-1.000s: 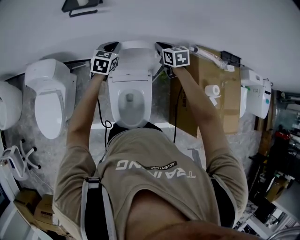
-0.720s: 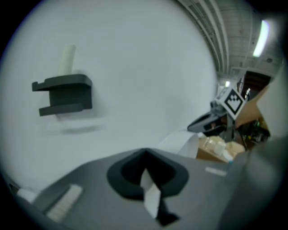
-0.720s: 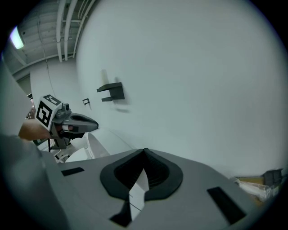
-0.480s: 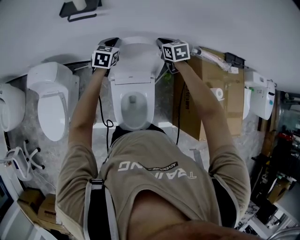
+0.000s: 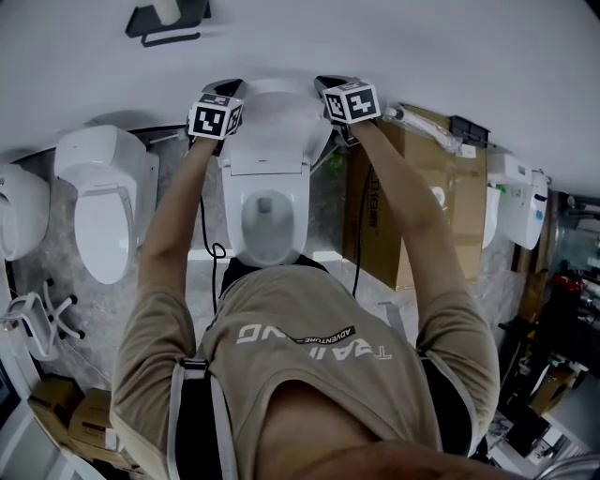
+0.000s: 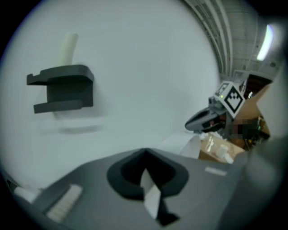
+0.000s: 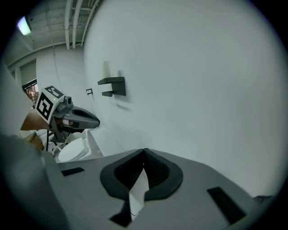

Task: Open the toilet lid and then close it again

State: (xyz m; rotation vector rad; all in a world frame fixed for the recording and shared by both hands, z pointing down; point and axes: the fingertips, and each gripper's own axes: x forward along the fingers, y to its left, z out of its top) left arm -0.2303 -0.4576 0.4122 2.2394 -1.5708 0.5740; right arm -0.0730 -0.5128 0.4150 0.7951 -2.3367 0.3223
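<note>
In the head view the white toilet (image 5: pixel 266 220) stands against the wall with its bowl uncovered and its lid (image 5: pixel 272 122) raised upright. My left gripper (image 5: pixel 225 89) is at the lid's upper left corner and my right gripper (image 5: pixel 323 86) at its upper right corner, both close to the wall. In the left gripper view my own jaws (image 6: pixel 145 150) meet in a line, with the right gripper (image 6: pixel 202 121) beyond the lid's edge (image 6: pixel 180 143). The right gripper view shows its jaws (image 7: pixel 144 150) likewise shut, and the left gripper (image 7: pixel 85 119) opposite. Neither holds anything that I can see.
A second white toilet (image 5: pixel 101 202) stands to the left and part of a third (image 5: pixel 17 211) at the far left. A cardboard box (image 5: pixel 422 206) is right of the toilet, with a white unit (image 5: pixel 514 202) beyond. A black shelf (image 5: pixel 167 19) hangs on the wall above.
Both grippers have crept slightly toward the wall along with the lid's top edge. The jaws stay as they were.
</note>
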